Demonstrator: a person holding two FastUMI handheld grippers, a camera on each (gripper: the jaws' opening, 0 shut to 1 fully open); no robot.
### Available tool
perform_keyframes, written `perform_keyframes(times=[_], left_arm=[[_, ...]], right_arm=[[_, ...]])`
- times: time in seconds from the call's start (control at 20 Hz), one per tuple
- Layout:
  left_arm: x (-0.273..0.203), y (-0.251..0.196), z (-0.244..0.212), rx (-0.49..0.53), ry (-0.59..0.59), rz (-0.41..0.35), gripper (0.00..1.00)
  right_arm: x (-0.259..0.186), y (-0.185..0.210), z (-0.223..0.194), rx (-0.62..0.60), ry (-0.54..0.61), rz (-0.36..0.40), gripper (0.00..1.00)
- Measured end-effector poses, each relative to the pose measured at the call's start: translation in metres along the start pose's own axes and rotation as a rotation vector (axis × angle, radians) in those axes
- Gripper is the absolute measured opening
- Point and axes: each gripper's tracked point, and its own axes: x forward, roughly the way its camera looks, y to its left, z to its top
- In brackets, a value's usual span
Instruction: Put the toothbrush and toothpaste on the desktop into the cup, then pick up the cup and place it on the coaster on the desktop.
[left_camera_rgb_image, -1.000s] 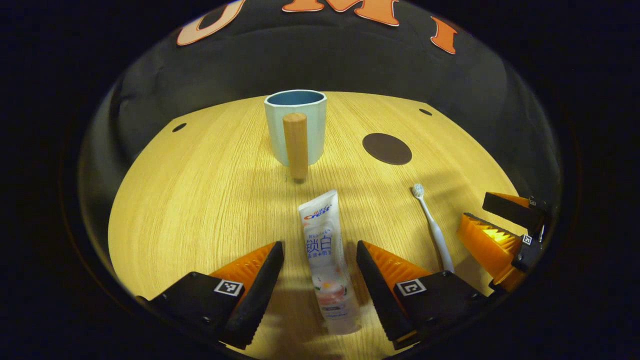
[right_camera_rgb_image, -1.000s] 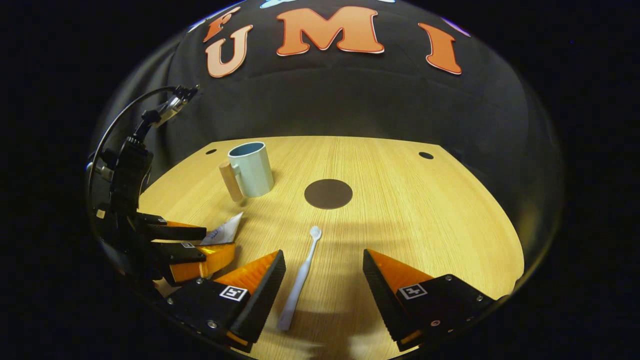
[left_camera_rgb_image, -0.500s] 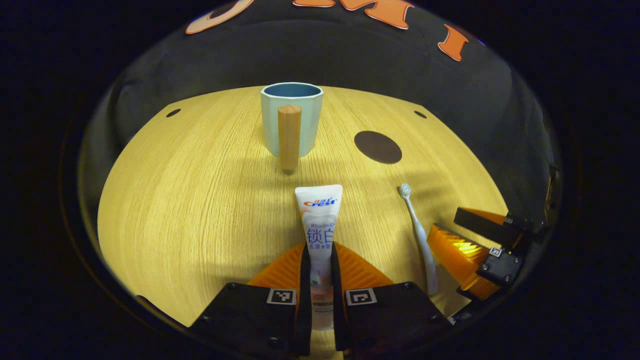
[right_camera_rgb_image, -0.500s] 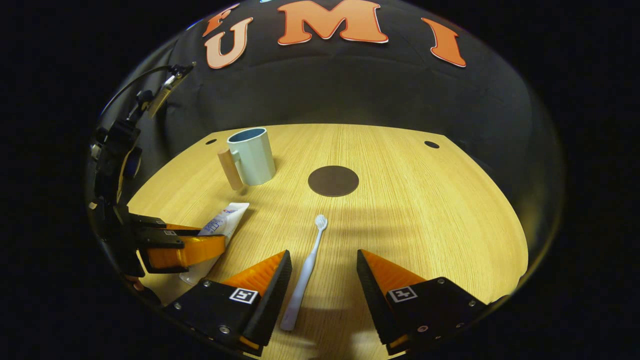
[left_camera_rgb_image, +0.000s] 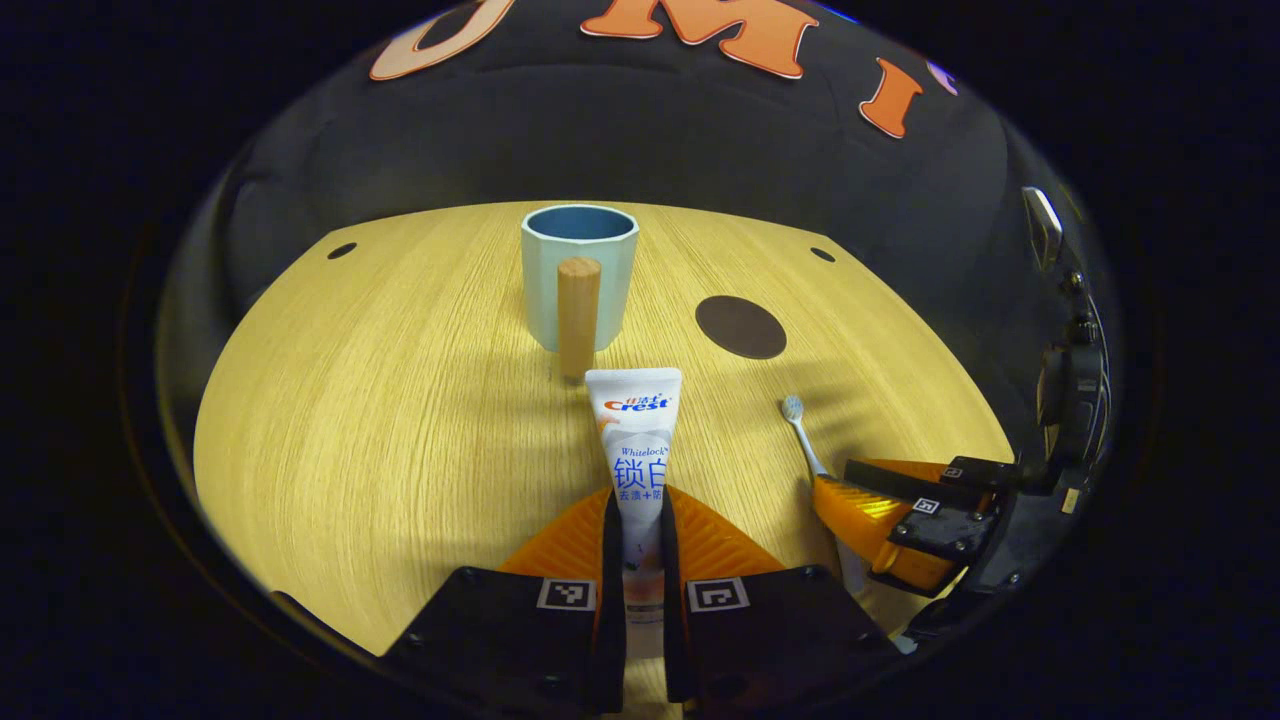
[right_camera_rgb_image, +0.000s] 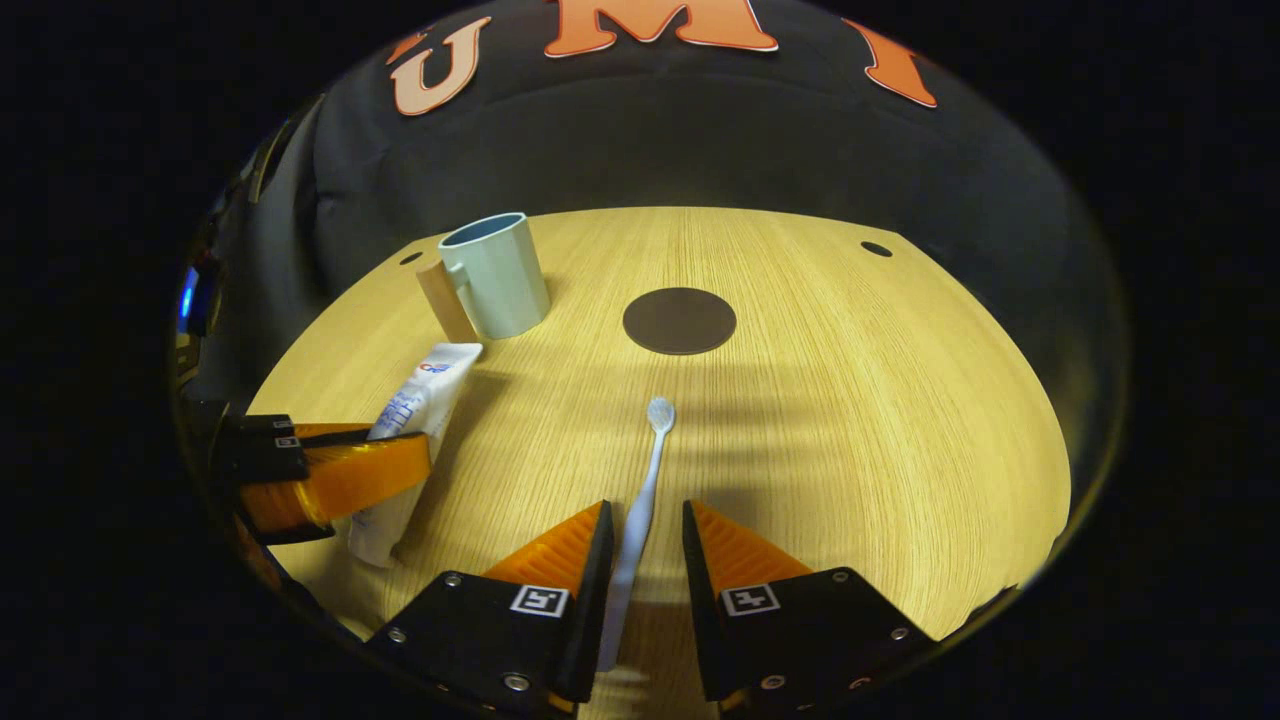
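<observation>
Now left gripper (left_camera_rgb_image: 636, 520) clenched on toothpaste (left_camera_rgb_image: 636, 440), right gripper (right_camera_rgb_image: 642, 545) level, narrowly parted around toothbrush (right_camera_rgb_image: 645, 490).

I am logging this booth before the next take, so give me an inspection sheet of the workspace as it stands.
Surface: wooden desktop, lit, with small dark holes near the far corners.
Job's things: cup upright with a wooden handle; coaster bare; toothpaste lying with its flat end toward the cup; toothbrush lying flat, head pointing to the coaster.
Clutter: nothing seen.
Grippers: left gripper has its jaws shut on the toothpaste; right gripper has its jaws close around the toothbrush handle, contact unclear.
Cables: nothing seen.
Surroundings: black cloth wall behind the desktop.
</observation>
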Motion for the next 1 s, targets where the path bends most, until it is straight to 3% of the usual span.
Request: perform_keyframes(times=[0.1, 0.35, 1.0], left_arm=[[-0.006, 0.003, 0.006, 0.005, -0.024, 0.007, 0.2], [-0.019, 0.007, 0.017, -0.008, -0.071, 0.017, 0.2], [-0.045, 0.015, 0.071, -0.009, -0.215, 0.028, 0.2]], right_arm=[[-0.003, -0.003, 0.003, 0.008, 0.009, -0.015, 0.26], [0.001, 0.003, 0.007, 0.003, 0.003, -0.006, 0.09], [-0.013, 0.009, 0.04, 0.013, -0.106, 0.048, 0.05]])
